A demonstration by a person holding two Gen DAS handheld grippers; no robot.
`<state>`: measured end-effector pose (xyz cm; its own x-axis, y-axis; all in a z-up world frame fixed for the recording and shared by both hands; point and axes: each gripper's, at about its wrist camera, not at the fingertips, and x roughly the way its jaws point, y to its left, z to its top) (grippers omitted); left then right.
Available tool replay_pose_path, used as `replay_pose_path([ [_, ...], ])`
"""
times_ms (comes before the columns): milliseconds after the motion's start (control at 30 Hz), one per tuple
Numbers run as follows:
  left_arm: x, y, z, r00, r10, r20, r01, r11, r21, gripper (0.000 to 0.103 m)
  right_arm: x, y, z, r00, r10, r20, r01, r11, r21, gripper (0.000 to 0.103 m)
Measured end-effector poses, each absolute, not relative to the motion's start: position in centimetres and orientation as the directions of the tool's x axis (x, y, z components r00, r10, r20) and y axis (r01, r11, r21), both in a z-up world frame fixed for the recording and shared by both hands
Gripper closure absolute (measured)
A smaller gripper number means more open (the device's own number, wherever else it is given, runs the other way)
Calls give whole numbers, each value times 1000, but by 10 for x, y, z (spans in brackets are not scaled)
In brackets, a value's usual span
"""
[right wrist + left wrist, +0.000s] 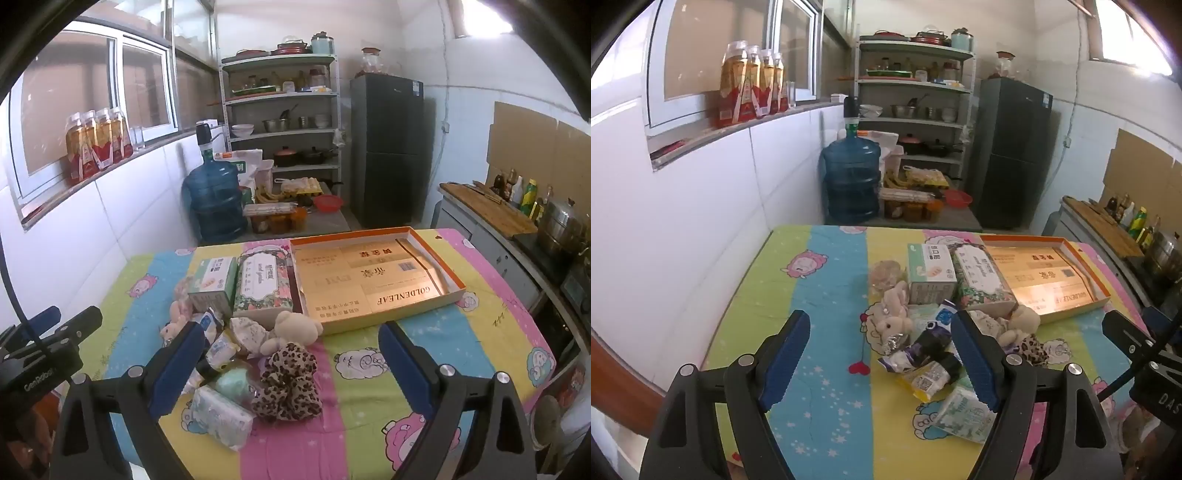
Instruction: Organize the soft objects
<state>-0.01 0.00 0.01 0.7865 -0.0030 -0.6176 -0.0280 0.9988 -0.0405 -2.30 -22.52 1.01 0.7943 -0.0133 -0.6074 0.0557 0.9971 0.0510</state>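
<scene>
- The table (369,435) carries an open shallow box (455,291) at far right, with no soft items in it.
- The soft objects lie heaped left of it: teddy bear (295,326), leopard scrunchie (288,380), tissue pack (221,415).
- Left tool (881,360) and right tool (291,367) hover wide open, holding nothing.
- Likely step: first pick; next, close on the scrunchie.

The table (820,295) lies bare along its left stripes, giving open passage beside the wall. The central pile of soft things (258,354) crowds against two boxes and the open tray (454,291) behind.
</scene>
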Motion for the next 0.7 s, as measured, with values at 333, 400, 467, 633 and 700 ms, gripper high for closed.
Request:
replay_pose_path([
  [333, 1, 2, 1, 786, -12, -617, -16, 999, -40, 23, -22, -223, 12, 796, -10, -605, 50, 998, 49, 7],
  [400, 3, 4, 2, 788, -9, -616, -15, 999, -33, 24, -21, -224, 12, 795, -6, -606, 48, 997, 54, 7],
  [467, 1, 2, 4, 791, -1, -612, -18, 1000, -25, 24, -22, -222, 13, 795, -2, -607, 45, 997, 56, 7],
  [633, 1, -6, 1, 788, 6, -616, -24, 999, -21, 24, -23, -222, 10, 794, -2, -608, 44, 998, 53, 7],
  [700, 0, -7, 1, 788, 5, -615, -24, 999, -22, 24, -23, -223, 9, 794, 1, -608, 40, 998, 55, 7],
])
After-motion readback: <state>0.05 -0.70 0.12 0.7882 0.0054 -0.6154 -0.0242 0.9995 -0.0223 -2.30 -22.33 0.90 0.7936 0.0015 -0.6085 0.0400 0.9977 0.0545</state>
